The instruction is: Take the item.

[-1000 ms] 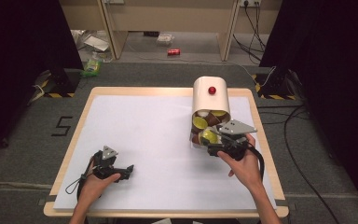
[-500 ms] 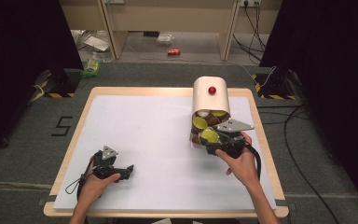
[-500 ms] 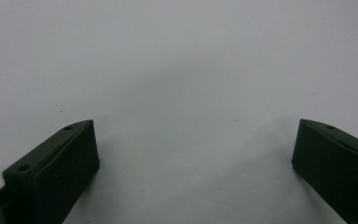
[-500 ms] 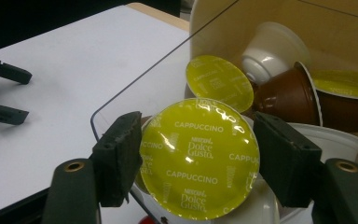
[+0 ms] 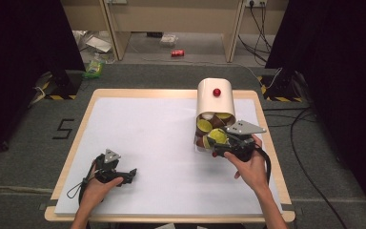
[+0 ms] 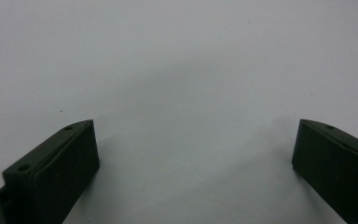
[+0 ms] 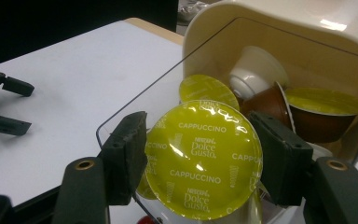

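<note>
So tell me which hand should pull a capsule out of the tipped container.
Right: its tongs are already shut on the yellow-green foil-lidded cappuccino capsule at the cream container's mouth. The left tongs rest open, far off.

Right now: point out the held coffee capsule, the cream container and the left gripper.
coffee capsule [image 7: 203, 158], right gripper view, middle of its green foil lid.
cream container [image 5: 215, 100], high view, its top wall.
left gripper [image 5: 132, 174], high view, between its fingertips.
</note>
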The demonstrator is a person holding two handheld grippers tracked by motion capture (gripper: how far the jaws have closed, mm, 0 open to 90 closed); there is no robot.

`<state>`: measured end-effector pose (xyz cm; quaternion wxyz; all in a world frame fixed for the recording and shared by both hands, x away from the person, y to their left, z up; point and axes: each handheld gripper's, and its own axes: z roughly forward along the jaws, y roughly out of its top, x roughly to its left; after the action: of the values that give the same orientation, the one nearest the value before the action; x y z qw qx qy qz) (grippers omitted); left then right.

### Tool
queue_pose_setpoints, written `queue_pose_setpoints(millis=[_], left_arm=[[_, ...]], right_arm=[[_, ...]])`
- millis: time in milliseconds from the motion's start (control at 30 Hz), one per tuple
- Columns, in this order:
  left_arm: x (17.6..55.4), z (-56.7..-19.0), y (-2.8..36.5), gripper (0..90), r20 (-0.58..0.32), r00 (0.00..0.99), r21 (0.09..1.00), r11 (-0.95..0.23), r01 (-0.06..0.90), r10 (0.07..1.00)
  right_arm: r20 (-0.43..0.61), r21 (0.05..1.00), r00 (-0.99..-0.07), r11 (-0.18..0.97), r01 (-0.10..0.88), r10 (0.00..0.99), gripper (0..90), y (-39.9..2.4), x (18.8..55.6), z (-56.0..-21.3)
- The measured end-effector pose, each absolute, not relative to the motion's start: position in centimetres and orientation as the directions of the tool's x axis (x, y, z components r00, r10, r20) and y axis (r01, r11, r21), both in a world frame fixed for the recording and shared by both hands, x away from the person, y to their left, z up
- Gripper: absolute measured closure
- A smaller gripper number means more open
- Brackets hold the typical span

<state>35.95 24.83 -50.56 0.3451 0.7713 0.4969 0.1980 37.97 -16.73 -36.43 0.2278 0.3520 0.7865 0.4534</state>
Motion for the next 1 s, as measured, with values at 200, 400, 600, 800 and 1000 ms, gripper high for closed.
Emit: queue_pose_setpoints(millis=[200,400,600,800,1000], left_arm=[[36.0,-50.6,24.8,0.0,-0.038,0.428,0.729,-0.268,0.63,0.903],[36.0,-50.6,24.8,0.0,-0.038,0.428,0.729,-0.268,0.629,0.903],[36.0,-50.6,24.8,0.0,-0.038,0.428,0.729,-0.268,0.63,0.903],[36.0,-50.6,24.8,0.0,-0.038,0.428,0.729,-0.268,0.63,0.903],[36.0,-50.6,24.8,0.0,-0.038,0.428,0.729,-0.268,0.63,0.903]], right_arm=[[-0.032,0.876,-0.645,0.331,0.349,0.763,39.8,-17.3,38.0,-36.3],[-0.028,0.884,-0.64,0.319,0.343,0.768,39.8,-18.0,37.7,-35.7],[-0.024,0.899,-0.623,0.289,0.328,0.782,39.8,-19.5,37.1,-34.7],[-0.018,0.911,-0.599,0.26,0.321,0.801,39.8,-21.3,36.8,-33.9],[-0.015,0.914,-0.572,0.243,0.325,0.82,39.9,-22.7,36.6,-33.7]])
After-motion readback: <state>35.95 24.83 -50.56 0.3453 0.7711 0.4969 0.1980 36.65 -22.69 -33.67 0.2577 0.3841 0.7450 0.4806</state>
